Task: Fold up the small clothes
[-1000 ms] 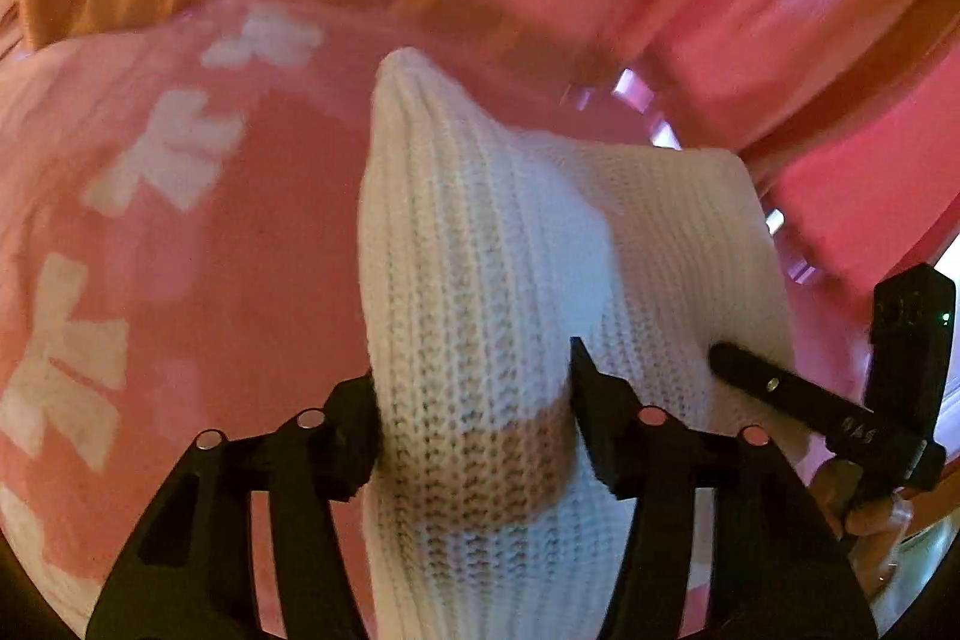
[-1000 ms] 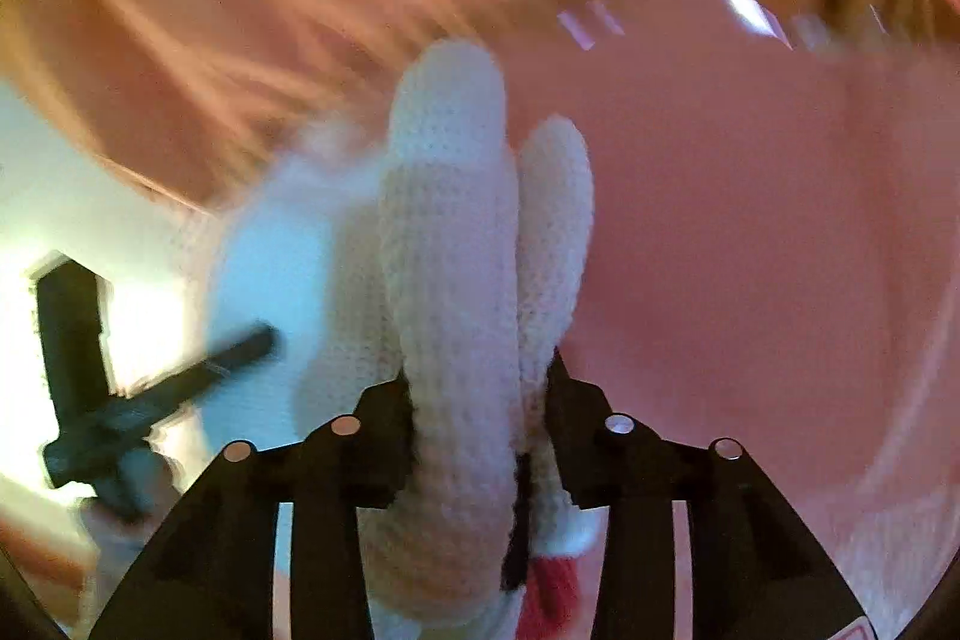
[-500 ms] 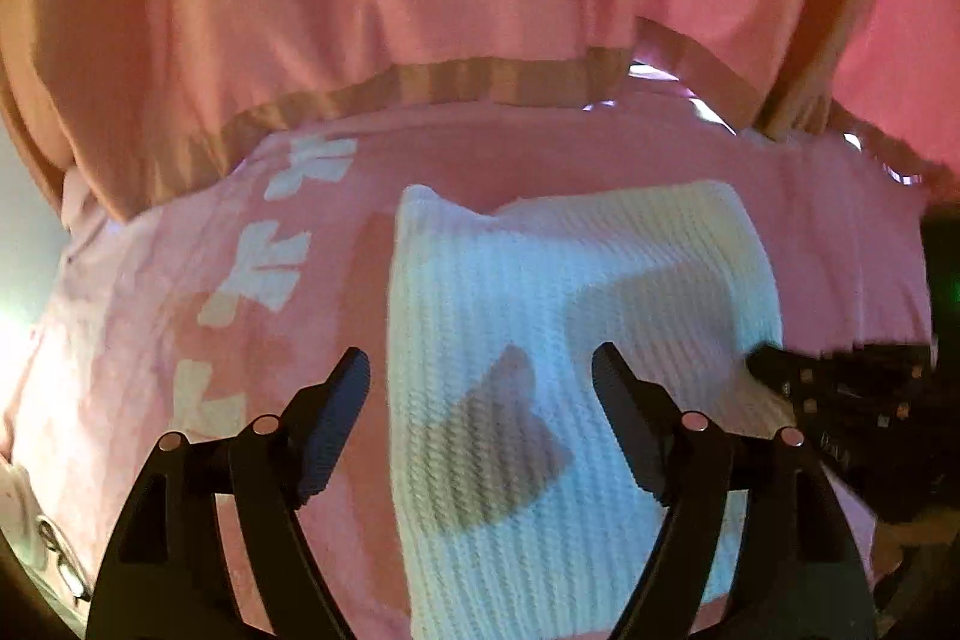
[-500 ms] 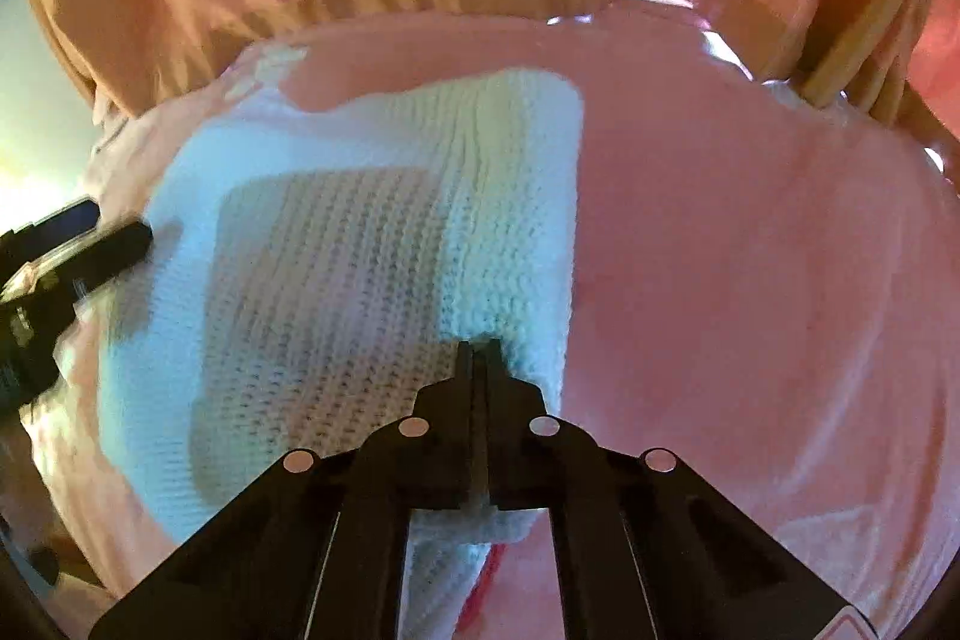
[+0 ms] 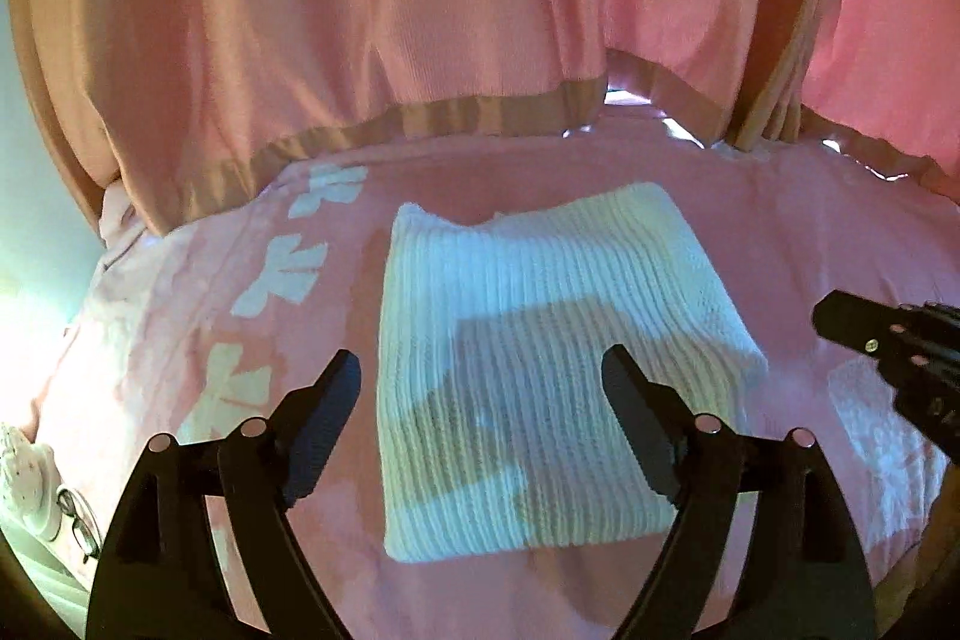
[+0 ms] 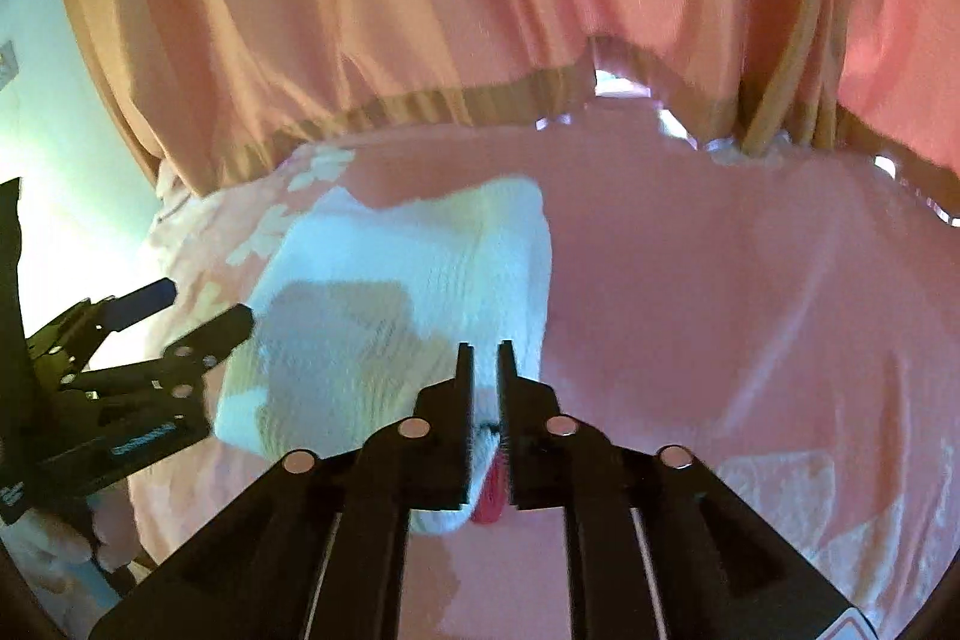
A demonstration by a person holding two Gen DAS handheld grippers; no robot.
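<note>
A white knitted garment point(image 5: 540, 352) lies folded flat in a rough rectangle on a pink bedspread point(image 5: 810, 232). My left gripper point(image 5: 480, 370) is open and empty, held above the garment's near half. In the right wrist view the same garment point(image 6: 390, 304) lies left of centre. My right gripper point(image 6: 485, 355) has its jaws almost together with a narrow gap, above the garment's near right edge. A bit of white knit and a red tag show between the fingers low down; whether they pinch it is unclear. The left gripper also shows in the right wrist view point(image 6: 198, 307), open.
Pink curtains with a tan hem point(image 5: 420, 40) hang behind the bed. White bow patterns point(image 5: 282, 268) run along the bedspread's left side. The right gripper's tip point(image 5: 888, 340) shows at the right edge. Glasses and a white object point(image 5: 54, 496) lie at the lower left.
Both grippers held the garment raised a second ago. It has been laid flat; the left gripper opened and drew back. The right gripper's jaws have parted slightly.
</note>
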